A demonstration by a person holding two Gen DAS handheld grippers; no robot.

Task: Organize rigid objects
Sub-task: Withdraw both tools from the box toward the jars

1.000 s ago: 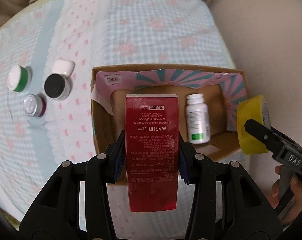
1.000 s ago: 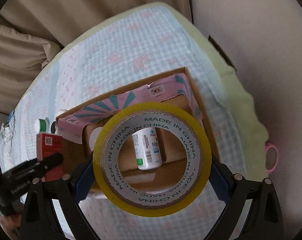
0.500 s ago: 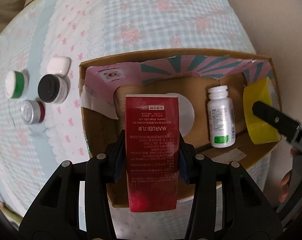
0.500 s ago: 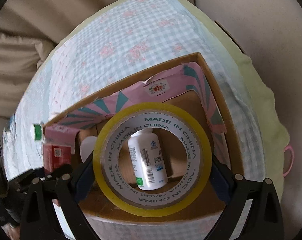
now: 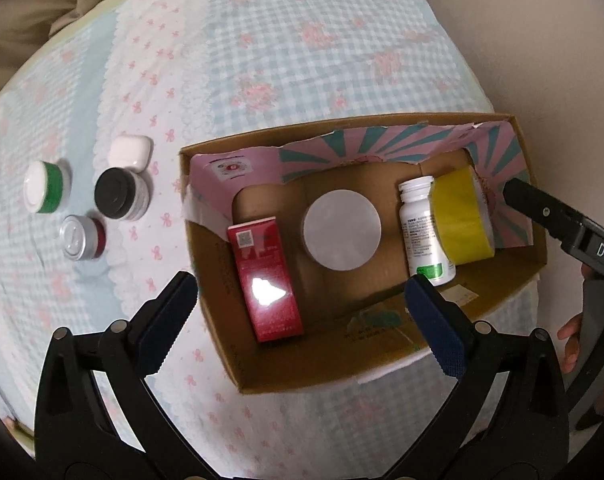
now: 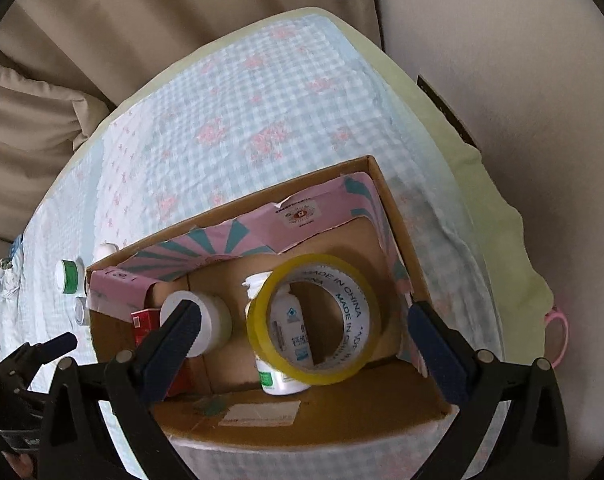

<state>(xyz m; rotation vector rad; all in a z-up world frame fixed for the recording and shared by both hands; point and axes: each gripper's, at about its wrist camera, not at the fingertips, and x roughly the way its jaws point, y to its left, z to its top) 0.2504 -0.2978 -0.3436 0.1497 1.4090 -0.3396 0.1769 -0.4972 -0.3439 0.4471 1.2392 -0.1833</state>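
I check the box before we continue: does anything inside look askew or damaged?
The yellow tape roll stands tilted on edge against the white bottle, not flat. The cardboard box's pink lining is torn along its edge.

Bed or cushioned surface [image 5: 302, 40] under a blue-white gingham cover with pink bows and flowers, pale green edge showing at the rim. Directly on it in the left wrist view: open cardboard box [image 5: 382, 364] at about 4 o'clock of centre. Well apart at 9 o'clock, a tight cluster: white earbud case [image 5: 129, 153] farthest back, black-lidded jar [image 5: 119, 197] touching or just beside it, green-banded white-capped jar [image 5: 43, 193] to its left, small red can with silver top [image 5: 81, 237] nearest.
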